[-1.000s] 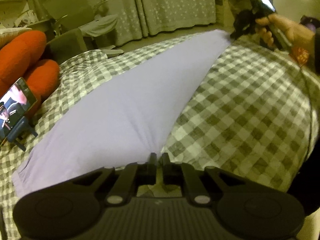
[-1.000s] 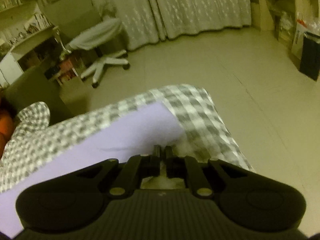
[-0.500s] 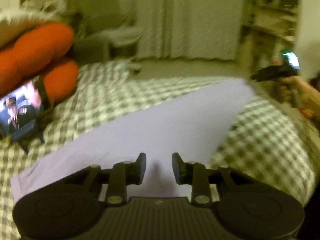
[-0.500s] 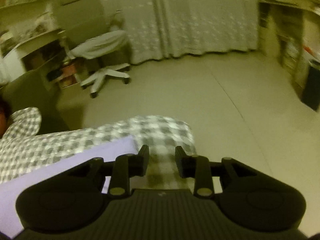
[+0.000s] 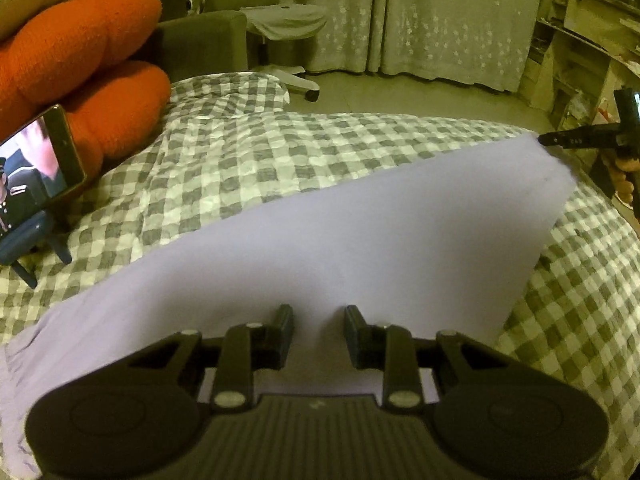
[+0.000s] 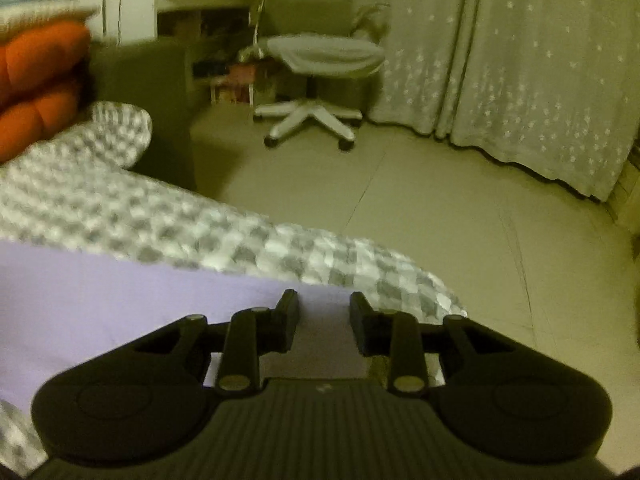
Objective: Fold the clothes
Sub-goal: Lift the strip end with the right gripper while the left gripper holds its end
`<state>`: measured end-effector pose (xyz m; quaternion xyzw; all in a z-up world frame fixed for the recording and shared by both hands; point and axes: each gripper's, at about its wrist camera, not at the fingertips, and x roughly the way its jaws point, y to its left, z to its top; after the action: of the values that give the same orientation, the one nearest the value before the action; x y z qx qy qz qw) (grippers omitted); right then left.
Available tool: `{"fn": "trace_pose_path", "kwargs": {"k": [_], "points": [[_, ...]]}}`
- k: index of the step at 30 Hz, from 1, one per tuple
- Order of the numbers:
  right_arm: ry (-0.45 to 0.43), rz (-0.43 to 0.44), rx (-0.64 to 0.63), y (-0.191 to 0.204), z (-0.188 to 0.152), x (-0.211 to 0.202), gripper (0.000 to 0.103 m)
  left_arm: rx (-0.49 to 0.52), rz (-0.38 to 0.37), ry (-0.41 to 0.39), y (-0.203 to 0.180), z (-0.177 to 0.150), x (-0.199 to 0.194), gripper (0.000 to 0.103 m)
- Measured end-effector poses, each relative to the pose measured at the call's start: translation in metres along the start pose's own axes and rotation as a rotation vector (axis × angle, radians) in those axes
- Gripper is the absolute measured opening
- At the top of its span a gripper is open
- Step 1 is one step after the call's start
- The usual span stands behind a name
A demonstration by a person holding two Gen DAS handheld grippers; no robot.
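Note:
A lavender garment [image 5: 340, 240] lies flat and folded across a grey checked bedspread [image 5: 240, 152]. My left gripper [image 5: 319, 320] hovers open over the garment's near edge, nothing between its fingers. In the left wrist view the other gripper [image 5: 580, 138] shows at the garment's far right corner, held by a hand. In the right wrist view my right gripper [image 6: 324, 306] is open above the lavender garment [image 6: 120, 304] at its corner near the bed's edge, holding nothing.
An orange cushion [image 5: 80, 52] and a phone on a stand [image 5: 32, 168] sit at the bed's left side. A white swivel chair [image 6: 320, 64], curtains [image 6: 520, 60] and bare floor [image 6: 440, 208] lie beyond the bed. Shelves [image 5: 580, 40] stand at right.
Both grippers were shut on the garment's edge a second ago; both have opened, let go and lifted slightly. The garment now lies flat on the bedspread.

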<state>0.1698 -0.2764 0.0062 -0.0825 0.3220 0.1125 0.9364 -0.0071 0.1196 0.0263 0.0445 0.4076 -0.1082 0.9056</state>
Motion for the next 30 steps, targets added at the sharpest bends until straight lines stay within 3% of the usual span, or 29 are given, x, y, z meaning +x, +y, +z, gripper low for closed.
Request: {"fn": "trace_pose_path", "kwargs": {"k": [2, 11, 16, 21, 28, 30], "points": [[-0.017, -0.010, -0.002, 0.000, 0.001, -0.002, 0.001, -0.003, -0.006, -0.007, 0.002, 0.000, -0.001, 0.029], [-0.099, -0.056, -0.003, 0.000, 0.013, -0.016, 0.001, -0.019, 0.007, -0.030, 0.007, 0.002, -0.001, 0.029], [-0.089, -0.110, -0.009, 0.005, 0.011, -0.007, 0.001, -0.032, 0.053, -0.055, 0.010, 0.003, -0.004, 0.027], [-0.083, -0.158, -0.020, 0.010, 0.012, 0.001, 0.001, -0.022, 0.044, -0.089, 0.008, 0.004, -0.010, 0.024], [0.004, -0.209, -0.047, 0.013, 0.001, 0.023, 0.001, 0.058, 0.099, -0.068, -0.009, -0.002, 0.008, 0.024], [-0.009, -0.216, -0.040, 0.015, 0.002, 0.021, 0.001, 0.057, 0.107, -0.076, -0.009, -0.001, 0.008, 0.024]]}}
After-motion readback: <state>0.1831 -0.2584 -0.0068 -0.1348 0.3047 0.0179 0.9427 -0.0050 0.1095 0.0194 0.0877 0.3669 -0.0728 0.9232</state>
